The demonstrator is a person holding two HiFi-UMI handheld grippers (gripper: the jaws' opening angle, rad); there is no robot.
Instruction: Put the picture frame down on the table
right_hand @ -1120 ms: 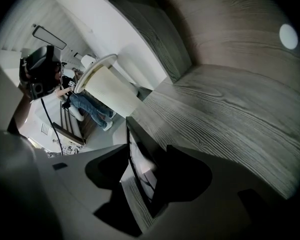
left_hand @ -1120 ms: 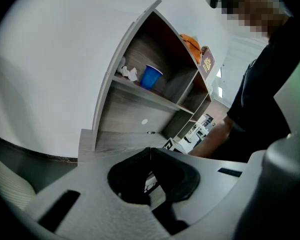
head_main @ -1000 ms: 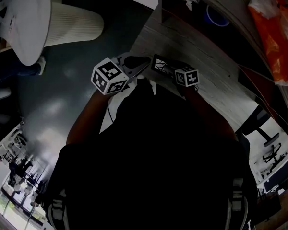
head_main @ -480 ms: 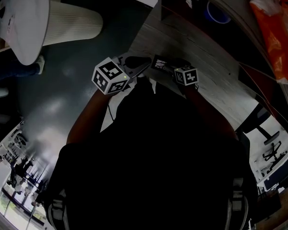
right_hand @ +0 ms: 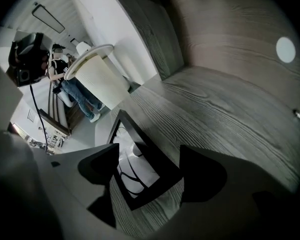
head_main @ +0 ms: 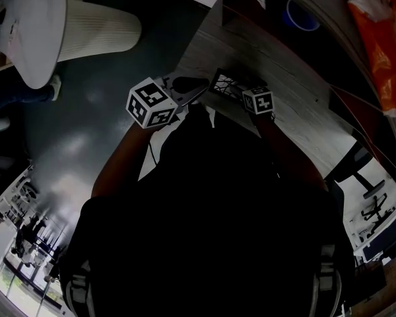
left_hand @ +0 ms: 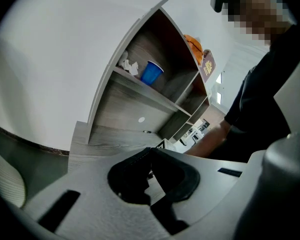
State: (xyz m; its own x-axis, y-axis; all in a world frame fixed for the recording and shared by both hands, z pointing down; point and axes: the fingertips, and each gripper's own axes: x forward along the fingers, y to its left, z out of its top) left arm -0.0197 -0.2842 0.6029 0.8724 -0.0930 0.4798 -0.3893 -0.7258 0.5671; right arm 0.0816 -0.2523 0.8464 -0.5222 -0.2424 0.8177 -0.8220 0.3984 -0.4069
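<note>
R gripper: jaws just opened wide, straddling the picture frame, pads clear of it. Frame lies flat on the wooden table, 1 corner near its edge, floor beyond. L gripper: jaws together, empty. Risk: a jaw snagging the frame's rim on withdrawal, nudging it edgeward. Bare tabletop toward the back; recommend a straight lift-out.

The right gripper has just been opening its jaws, which now stand wide apart. Between them, ungripped, a black picture frame lies on a grey wood-grain table.
</note>
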